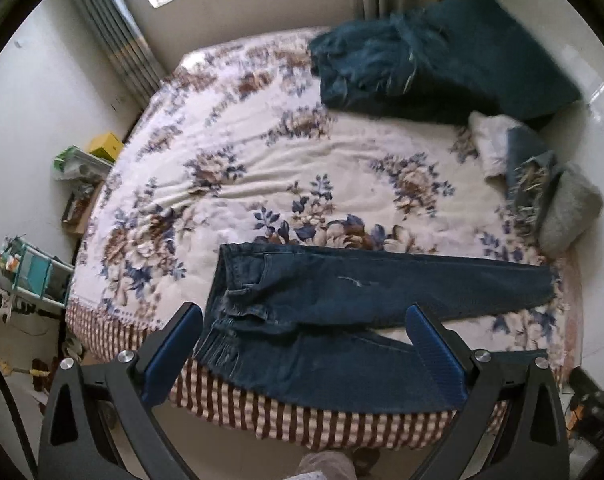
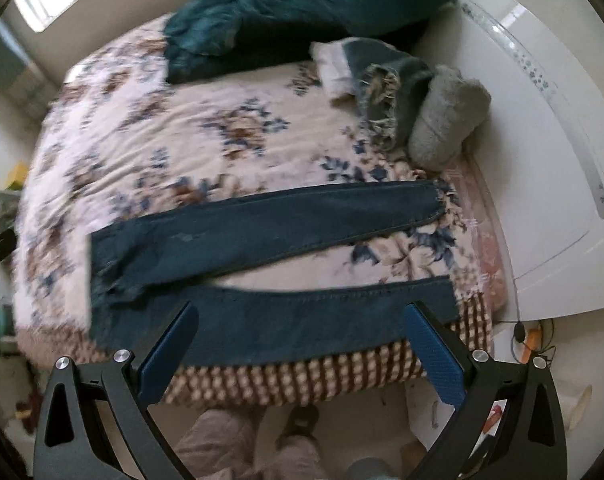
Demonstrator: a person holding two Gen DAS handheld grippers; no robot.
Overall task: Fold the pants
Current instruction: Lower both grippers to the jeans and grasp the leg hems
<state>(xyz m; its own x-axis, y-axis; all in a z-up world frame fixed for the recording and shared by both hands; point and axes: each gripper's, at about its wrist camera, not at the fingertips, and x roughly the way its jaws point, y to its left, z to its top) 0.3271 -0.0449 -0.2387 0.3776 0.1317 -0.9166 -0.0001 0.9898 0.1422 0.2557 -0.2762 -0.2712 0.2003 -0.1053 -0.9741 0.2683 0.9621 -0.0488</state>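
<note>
Dark blue jeans [image 1: 341, 296] lie flat along the near edge of a floral bed, waist to the left, legs spread apart to the right. They also show in the right wrist view [image 2: 262, 232], the near leg partly over the bed's edge. My left gripper [image 1: 302, 320] is open and empty, held above the waist and near leg. My right gripper [image 2: 302, 316] is open and empty, held above the near leg.
The floral bedspread [image 1: 262, 168] has a striped border. A dark teal blanket and pillow [image 1: 441, 52] lie at the far right. Folded clothes [image 2: 397, 92] and a grey roll [image 2: 445, 116] sit by the white headboard [image 2: 541, 140]. A cluttered shelf [image 1: 82, 168] stands left. The person's legs [image 2: 242, 440] are below.
</note>
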